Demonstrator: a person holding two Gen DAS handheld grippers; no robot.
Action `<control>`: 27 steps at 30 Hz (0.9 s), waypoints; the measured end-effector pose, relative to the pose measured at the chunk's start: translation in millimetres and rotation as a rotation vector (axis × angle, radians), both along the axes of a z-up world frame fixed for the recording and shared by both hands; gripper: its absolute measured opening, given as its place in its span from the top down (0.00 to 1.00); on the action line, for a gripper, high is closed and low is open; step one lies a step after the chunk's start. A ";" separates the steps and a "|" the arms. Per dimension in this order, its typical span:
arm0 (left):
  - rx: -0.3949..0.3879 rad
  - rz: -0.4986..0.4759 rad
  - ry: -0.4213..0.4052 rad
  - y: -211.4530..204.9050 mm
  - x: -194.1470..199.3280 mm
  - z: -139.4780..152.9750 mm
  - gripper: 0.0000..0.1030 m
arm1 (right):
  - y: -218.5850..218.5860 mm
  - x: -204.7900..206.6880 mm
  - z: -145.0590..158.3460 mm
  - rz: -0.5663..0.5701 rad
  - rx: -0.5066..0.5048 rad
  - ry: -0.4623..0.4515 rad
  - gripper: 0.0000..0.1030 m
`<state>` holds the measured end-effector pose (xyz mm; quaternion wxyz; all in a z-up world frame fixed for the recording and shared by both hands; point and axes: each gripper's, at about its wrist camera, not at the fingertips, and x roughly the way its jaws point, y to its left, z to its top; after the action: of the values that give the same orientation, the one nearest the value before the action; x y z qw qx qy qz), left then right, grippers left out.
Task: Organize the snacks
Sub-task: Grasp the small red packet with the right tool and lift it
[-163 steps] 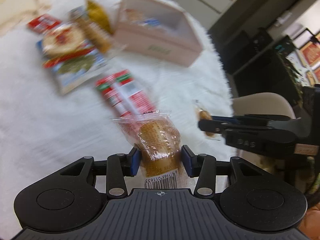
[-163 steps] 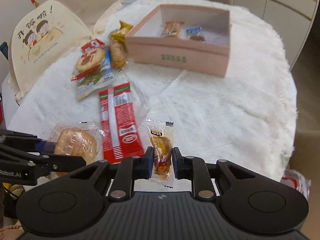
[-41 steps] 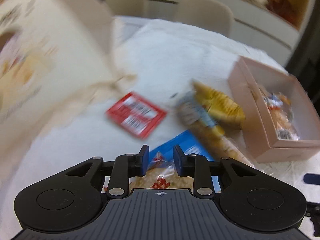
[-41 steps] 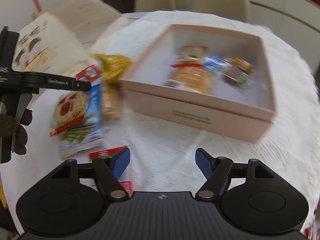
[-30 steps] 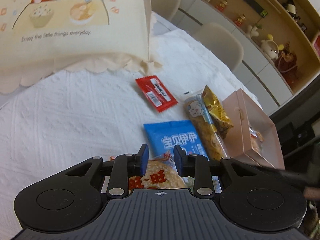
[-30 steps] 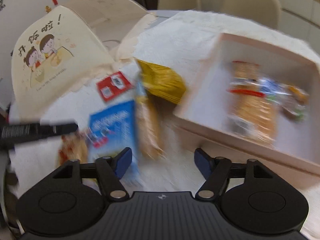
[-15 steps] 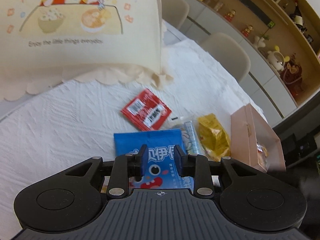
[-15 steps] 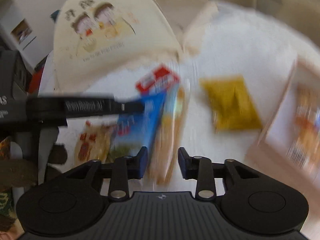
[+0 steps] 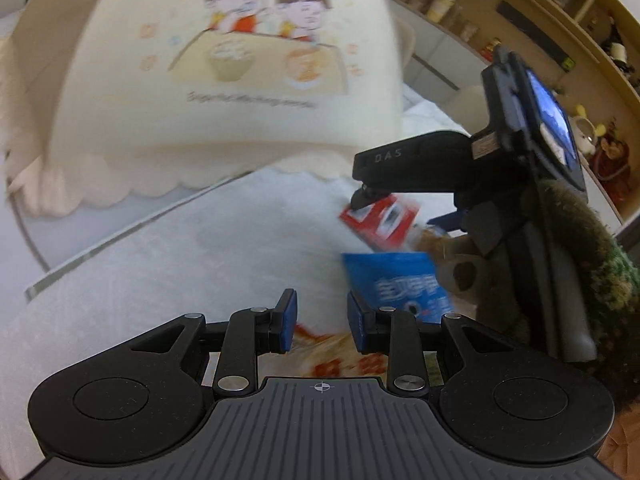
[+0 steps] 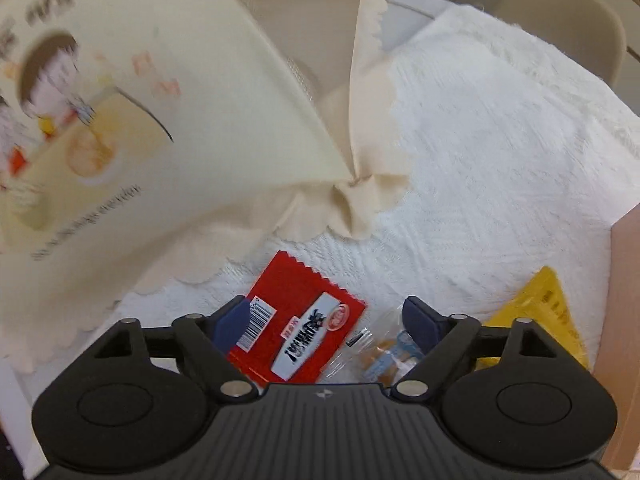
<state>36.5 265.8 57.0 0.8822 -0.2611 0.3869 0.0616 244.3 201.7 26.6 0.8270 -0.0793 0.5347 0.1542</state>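
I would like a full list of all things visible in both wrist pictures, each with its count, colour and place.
red snack packet: 1, red with a white label, on the cloth between the right gripper's fingers
blue snack bag: 1, blue, ahead and right of the left gripper
round cracker pack: 1, orange-red print, below the left gripper
clear biscuit pack: 1, transparent with a blue label, beside the red packet
yellow packet: 1, yellow, next to the box
pink box: 1, pink, right edge
food cover: 1, cream with cartoon children, far left
tablecloth: 1, white
chairs: beige, count unclear, behind the table
left gripper: 1, black, slightly open
right gripper: 1, black, wide open
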 end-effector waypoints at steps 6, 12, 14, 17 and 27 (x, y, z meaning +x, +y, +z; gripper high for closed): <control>-0.050 0.021 0.009 1.4 -7.9 -6.1 0.70 | 13.0 -26.2 2.8 0.181 -0.003 -0.068 0.41; -0.063 -0.013 0.007 -13.8 -10.1 -0.7 0.69 | -26.3 -40.2 41.6 0.246 0.115 -0.052 0.92; -0.071 -0.021 0.006 -18.5 -9.8 1.2 0.69 | -41.8 -40.4 51.4 0.247 0.130 -0.063 0.97; -0.080 -0.035 0.000 -23.5 -13.2 5.4 0.69 | -61.0 -42.3 60.9 0.237 0.155 -0.062 0.98; -0.089 -0.007 0.012 -13.2 -32.2 0.9 0.70 | -41.1 -4.4 39.4 0.137 0.155 0.044 0.45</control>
<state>4.4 252.6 57.9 0.8676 -0.2985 0.3953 0.0426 239.9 160.6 66.0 0.8063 -0.0481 0.5325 0.2530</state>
